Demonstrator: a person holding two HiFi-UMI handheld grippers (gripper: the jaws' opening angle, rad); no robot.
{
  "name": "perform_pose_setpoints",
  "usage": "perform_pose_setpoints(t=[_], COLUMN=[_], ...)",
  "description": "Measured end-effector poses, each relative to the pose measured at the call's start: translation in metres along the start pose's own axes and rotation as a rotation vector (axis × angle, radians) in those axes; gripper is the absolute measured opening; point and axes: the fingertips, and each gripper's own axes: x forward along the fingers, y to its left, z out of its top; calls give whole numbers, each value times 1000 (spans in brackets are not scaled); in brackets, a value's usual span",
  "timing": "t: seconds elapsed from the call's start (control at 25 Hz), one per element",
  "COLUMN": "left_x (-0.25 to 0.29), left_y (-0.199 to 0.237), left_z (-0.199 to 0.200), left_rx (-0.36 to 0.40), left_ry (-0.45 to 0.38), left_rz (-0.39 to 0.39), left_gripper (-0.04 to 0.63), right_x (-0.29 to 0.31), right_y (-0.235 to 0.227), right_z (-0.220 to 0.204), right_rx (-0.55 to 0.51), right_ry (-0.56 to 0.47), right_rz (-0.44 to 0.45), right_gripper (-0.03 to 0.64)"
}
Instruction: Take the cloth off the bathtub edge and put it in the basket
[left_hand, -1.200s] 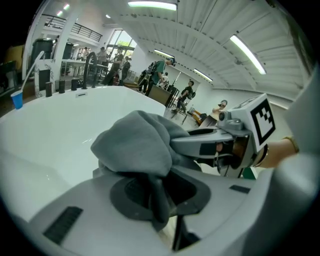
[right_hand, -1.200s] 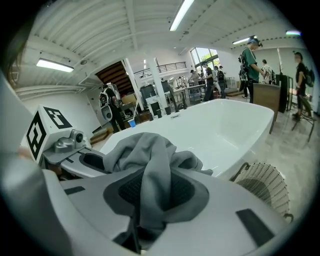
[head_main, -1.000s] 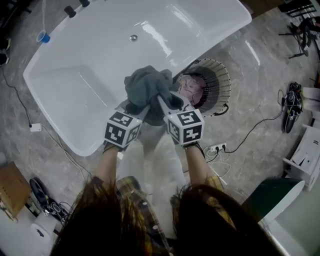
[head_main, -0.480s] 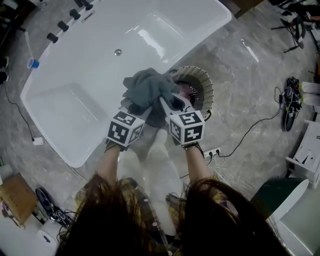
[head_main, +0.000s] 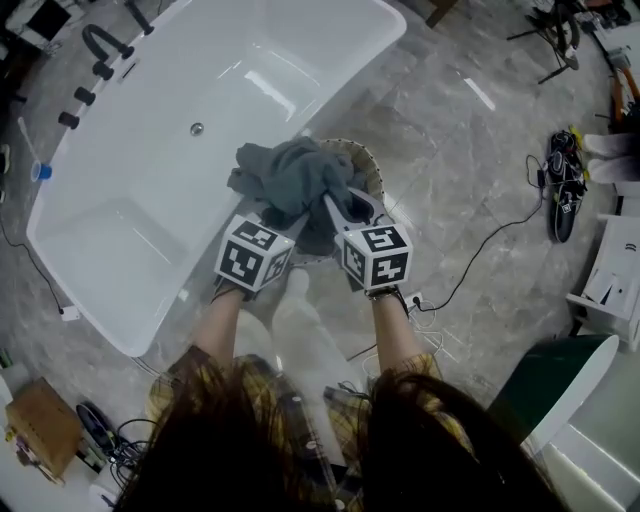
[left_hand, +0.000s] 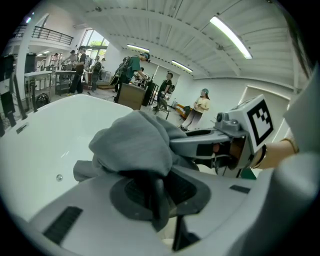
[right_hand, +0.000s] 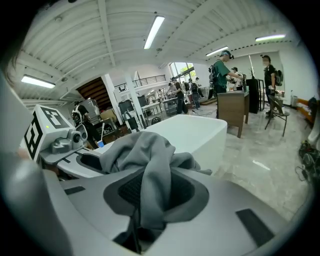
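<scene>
Bathtub (head_main: 130, 200), big, white and shiny, is sitting on the left. The left gripper (head_main: 288, 216) is pinching the bunched grey fabric cloth (head_main: 295, 178) in its nearly closed jaws; the right gripper (head_main: 335, 207) is pinching it the same way. It is hanging above the round wire basket (head_main: 369, 166).

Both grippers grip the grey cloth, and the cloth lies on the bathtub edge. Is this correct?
Not quite. The left gripper and right gripper do grip the cloth, but it hangs clear of the bathtub edge, over the basket; the head view shows this.
</scene>
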Motion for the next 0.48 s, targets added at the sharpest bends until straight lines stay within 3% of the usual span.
perform_pose_setpoints(t=[0.48], left_x=[60], left_y=[-66], left_z=[36], left_rx=[64], left_ry=[25], left_rz=[-128], left_gripper=[78], right_x=[-57], right_y=[-81], right_z=[-4], right_rx=[61], right_ry=[-12], right_rz=[-130], right_gripper=[107])
